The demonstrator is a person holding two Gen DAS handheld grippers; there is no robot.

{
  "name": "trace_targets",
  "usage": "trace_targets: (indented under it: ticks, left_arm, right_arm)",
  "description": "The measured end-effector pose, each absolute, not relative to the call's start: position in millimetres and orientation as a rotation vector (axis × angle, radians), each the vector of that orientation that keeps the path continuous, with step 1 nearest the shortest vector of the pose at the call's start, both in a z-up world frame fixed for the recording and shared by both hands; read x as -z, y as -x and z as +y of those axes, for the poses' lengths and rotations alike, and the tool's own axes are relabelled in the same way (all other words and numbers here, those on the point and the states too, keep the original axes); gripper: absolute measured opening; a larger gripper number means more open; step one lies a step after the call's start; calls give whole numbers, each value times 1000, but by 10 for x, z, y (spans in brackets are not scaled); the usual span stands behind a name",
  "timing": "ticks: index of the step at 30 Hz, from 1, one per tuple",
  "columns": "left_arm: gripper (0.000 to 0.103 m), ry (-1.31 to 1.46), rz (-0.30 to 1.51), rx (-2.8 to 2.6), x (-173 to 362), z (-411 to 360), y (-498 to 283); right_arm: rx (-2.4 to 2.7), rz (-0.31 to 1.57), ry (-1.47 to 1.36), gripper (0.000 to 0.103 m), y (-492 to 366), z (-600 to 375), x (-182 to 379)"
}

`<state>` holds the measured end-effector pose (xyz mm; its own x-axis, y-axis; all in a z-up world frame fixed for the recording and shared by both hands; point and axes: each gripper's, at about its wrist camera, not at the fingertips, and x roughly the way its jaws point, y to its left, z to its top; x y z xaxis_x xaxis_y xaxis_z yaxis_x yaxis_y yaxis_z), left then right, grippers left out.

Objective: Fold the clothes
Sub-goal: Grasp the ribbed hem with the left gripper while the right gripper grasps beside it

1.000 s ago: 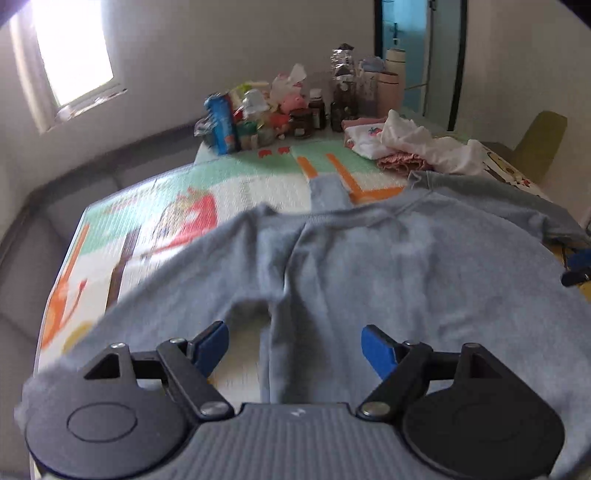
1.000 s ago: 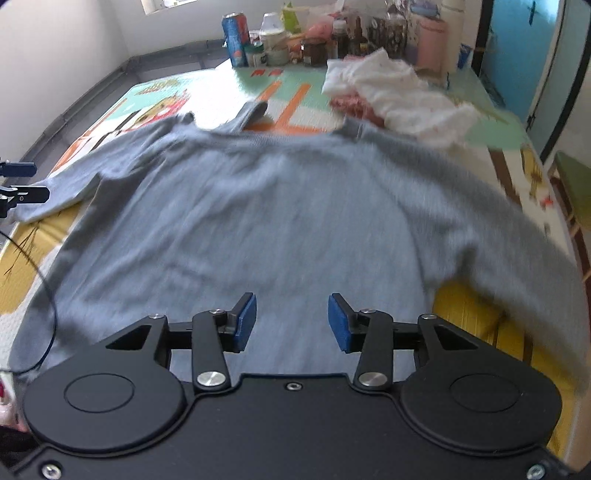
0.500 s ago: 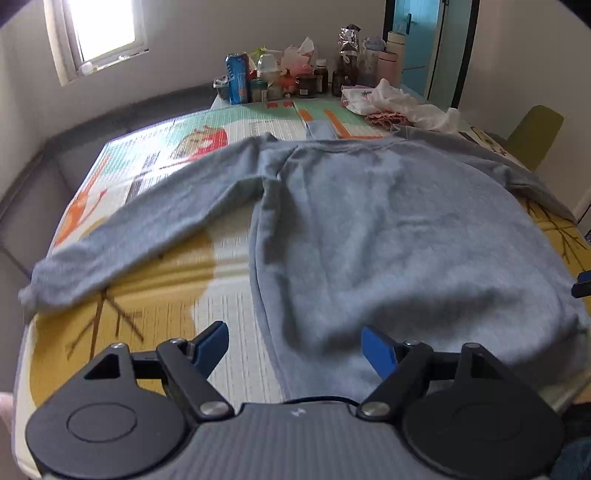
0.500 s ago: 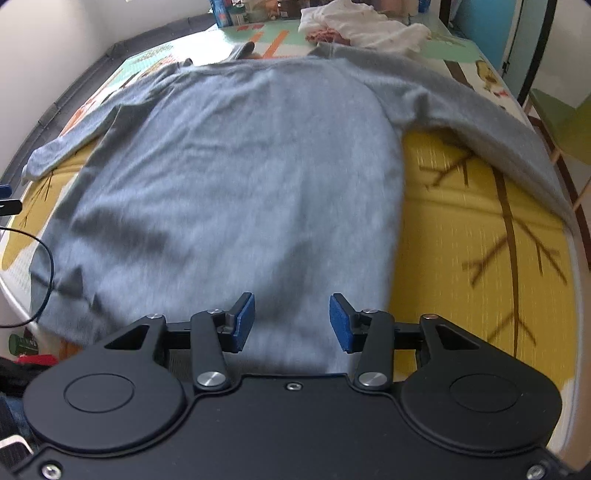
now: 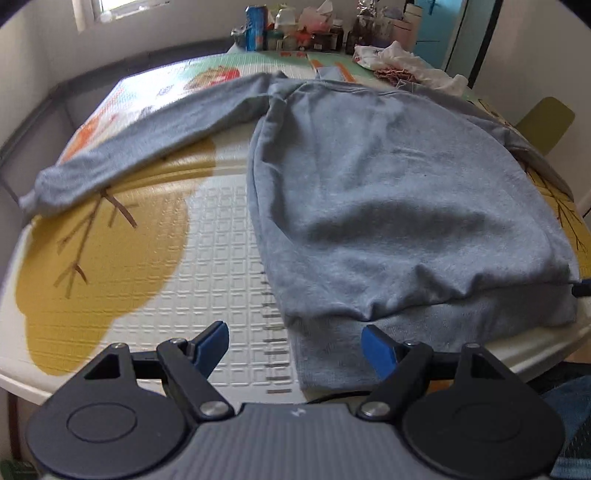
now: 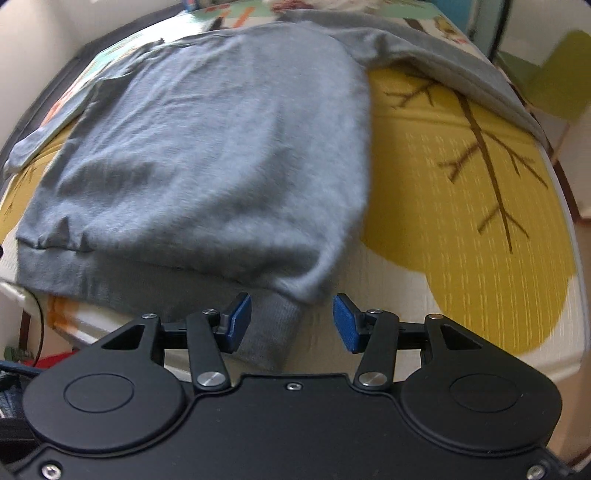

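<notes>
A grey long-sleeved sweatshirt (image 5: 388,184) lies spread flat on a patterned mat (image 5: 129,258), sleeves out to both sides; it also shows in the right wrist view (image 6: 221,147). My left gripper (image 5: 295,347) is open and empty at the near left corner of the ribbed hem (image 5: 325,354). My right gripper (image 6: 291,321) is open and empty, its blue fingers on either side of the hem's near right corner (image 6: 273,328), not closed on it.
Cans, jars and bottles (image 5: 295,33) crowd the far edge of the table. A pile of white and pink clothes (image 5: 402,66) lies at the far right. A green chair (image 5: 543,122) stands at the right. The mat's near edge (image 5: 110,387) is close below the grippers.
Both grippers have drawn back from over the sweatshirt's body to its near hem corners. Both stayed open. The sweatshirt lies where it was.
</notes>
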<state>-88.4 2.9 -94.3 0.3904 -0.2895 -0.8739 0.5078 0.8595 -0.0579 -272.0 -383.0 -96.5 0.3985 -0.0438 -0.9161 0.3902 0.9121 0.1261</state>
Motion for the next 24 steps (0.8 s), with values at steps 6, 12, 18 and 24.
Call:
trace_targets:
  ticks: [6, 12, 18, 24]
  left_arm:
    - [81, -221, 1092, 551, 1147, -57, 821]
    - [80, -209, 1114, 566, 1300, -157, 718]
    - [47, -201, 1133, 592, 1393, -249, 672]
    - [18, -231, 1167, 621, 1340, -292, 654]
  right_arm:
    - [352, 1152, -412, 49, 2865, -3905, 1096]
    - [330, 1141, -450, 48, 2794, -3894, 1192]
    - [277, 1137, -420, 25, 2667, -3770, 1225]
    - [270, 1133, -410, 5, 2596, -3769, 1153]
